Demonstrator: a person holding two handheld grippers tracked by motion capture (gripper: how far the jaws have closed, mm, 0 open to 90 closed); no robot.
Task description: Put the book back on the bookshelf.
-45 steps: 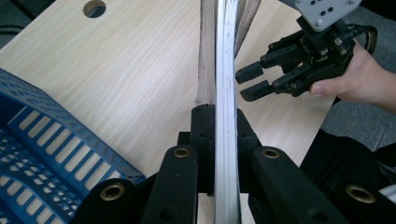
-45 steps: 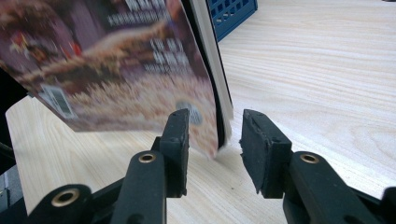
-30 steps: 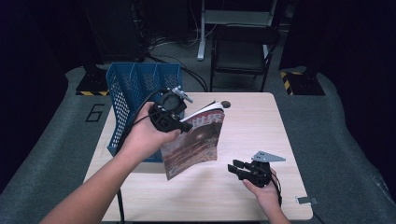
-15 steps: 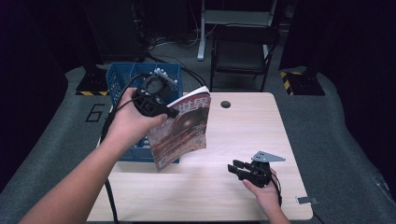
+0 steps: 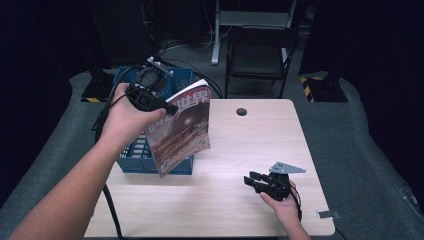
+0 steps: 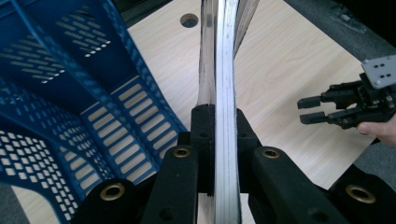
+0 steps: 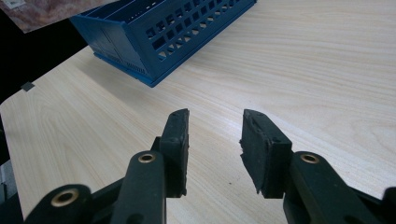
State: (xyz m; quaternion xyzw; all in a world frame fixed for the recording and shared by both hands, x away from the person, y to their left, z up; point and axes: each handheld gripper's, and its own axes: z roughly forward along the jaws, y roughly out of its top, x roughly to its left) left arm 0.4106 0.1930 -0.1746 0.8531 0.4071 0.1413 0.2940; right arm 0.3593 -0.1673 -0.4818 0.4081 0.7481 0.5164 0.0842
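Since a second ago we have lifted the magazine (image 5: 181, 127), clamped in our left tool (image 5: 150, 97), off the worktop (image 5: 240, 210) to above the blue basket (image 5: 131, 159) at its left edge, right tool (image 5: 263, 182) idle and apart, and the floppy pages may snag a divider.

Bare forearms, a black handheld gripper in each hand

The left gripper (image 5: 150, 95) is black with a round housing, brass-ringed screw holes and a black cable trailing low left; the right gripper (image 5: 265, 183) carries a grey three-cornered plate, its black pads (image 7: 177, 140) rough-faced. No sleeves reach the wrists.
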